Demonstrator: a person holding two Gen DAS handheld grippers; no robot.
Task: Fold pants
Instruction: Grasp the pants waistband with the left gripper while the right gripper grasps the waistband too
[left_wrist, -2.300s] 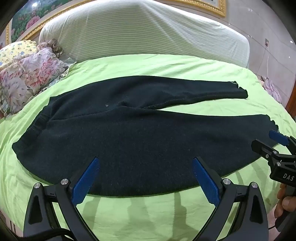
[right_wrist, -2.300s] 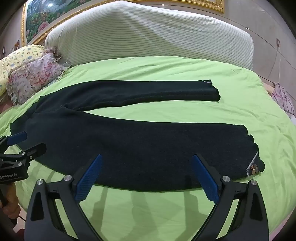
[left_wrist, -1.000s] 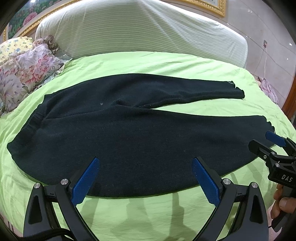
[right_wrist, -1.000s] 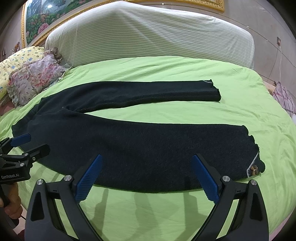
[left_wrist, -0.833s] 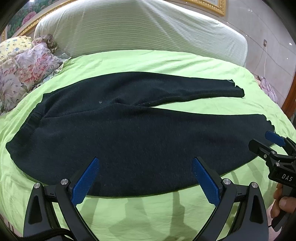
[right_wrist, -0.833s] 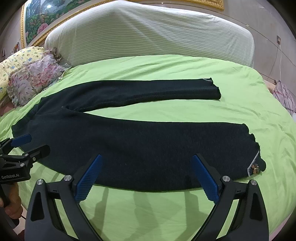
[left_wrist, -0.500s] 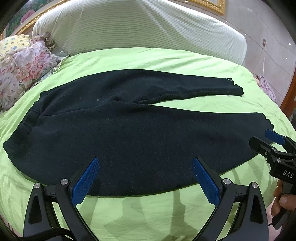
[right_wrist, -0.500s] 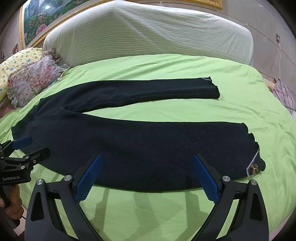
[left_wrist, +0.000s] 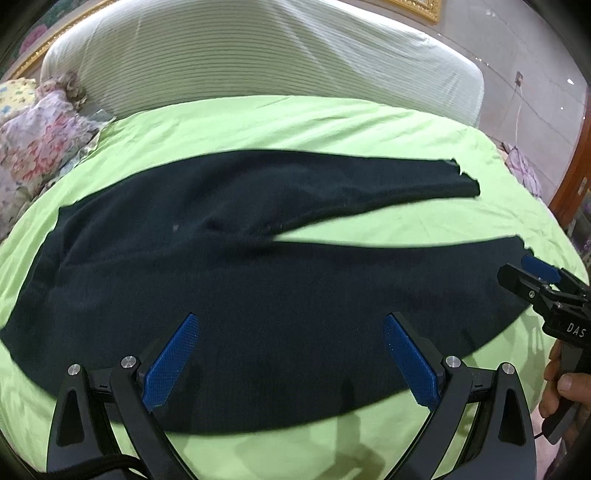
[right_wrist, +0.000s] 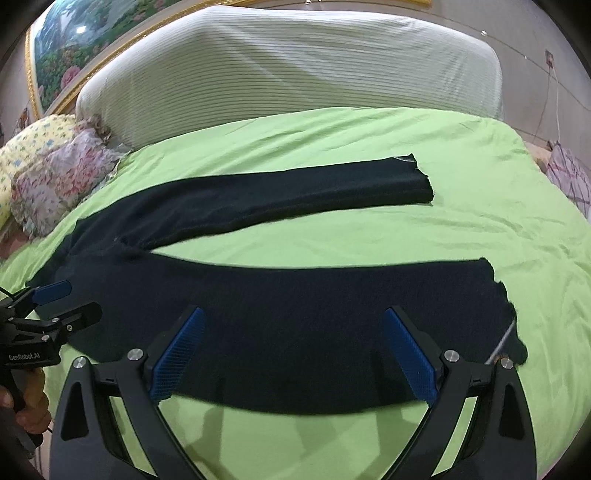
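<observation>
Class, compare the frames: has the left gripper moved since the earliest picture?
Yes. The left gripper has eased forward and leftward over the pants, judging by the floral pillow sliding toward the frame's left edge.

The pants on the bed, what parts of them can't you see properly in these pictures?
- Waistband end of the pants: in the left wrist view it runs off the left edge.
- Same end in the right wrist view: the left hand-held gripper covers it.
- Small metal thing at the near leg's cuff: too small, partly behind the right hand-held gripper.
- Pale speck: too small to identify.
</observation>
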